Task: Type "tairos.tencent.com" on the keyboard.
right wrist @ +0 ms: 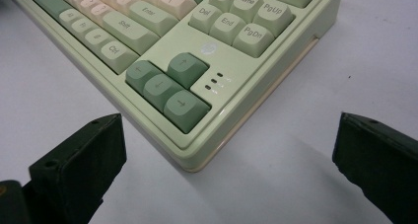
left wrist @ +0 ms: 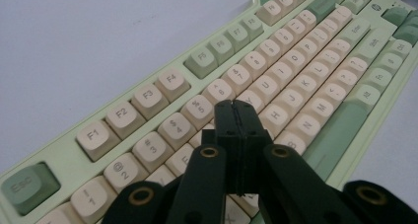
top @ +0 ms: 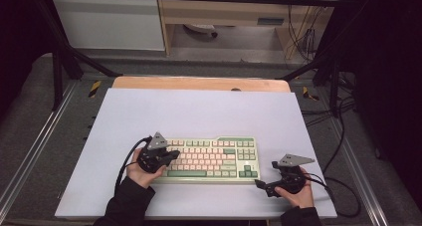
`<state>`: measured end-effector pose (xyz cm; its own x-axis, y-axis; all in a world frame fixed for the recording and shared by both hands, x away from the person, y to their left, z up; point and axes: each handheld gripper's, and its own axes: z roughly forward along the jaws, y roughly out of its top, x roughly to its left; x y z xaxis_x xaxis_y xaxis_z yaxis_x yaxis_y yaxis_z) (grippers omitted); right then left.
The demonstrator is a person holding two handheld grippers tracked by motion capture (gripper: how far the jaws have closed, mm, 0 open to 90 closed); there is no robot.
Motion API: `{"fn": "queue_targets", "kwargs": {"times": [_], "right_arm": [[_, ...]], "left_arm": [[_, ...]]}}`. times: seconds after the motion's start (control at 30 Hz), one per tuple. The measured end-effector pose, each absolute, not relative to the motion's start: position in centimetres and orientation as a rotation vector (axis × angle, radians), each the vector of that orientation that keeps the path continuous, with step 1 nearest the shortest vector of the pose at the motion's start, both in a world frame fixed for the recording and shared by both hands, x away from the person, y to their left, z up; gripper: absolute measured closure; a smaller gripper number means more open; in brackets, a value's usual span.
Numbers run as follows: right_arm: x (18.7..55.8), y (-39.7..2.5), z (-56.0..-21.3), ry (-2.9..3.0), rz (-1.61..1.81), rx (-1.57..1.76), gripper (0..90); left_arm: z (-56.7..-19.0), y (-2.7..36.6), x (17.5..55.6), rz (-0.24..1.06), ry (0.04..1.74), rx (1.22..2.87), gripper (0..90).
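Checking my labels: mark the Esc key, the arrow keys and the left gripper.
Esc key (left wrist: pixel 28 187): left gripper view, on its green top face.
Arrow keys (right wrist: pixel 167 90): right gripper view, on the middle key of the dark green cluster.
Left gripper (top: pixel 174 154): high view, at its shut jaw tips over the keyboard's left end.

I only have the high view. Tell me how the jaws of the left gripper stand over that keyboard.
Observer: The left gripper has its jaws pressed shut together, tips over the letter keys of the keyboard, around the middle rows.
Operator: Now report the right gripper.
Observer: The right gripper is wide open, jaws apart on either side of the keyboard's near corner, where the arrow keys sit.
Operator: Say whether it touches the keyboard.
Observer: In the right gripper view neither jaw touches it; bare white mat shows between each jaw and the corner.
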<state>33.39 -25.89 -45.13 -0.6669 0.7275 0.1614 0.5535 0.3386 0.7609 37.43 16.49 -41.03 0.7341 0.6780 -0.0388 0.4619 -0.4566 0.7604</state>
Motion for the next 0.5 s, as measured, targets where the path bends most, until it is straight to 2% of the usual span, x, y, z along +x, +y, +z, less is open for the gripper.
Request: {"fn": "queue_targets", "kwargs": {"times": [0.5], "right_arm": [[33.3,-25.9,-45.1,2.390,1.241,1.168,0.4]], "left_arm": [[-40.6,19.4,36.6,0.364,0.891,2.119,90.0]]}}
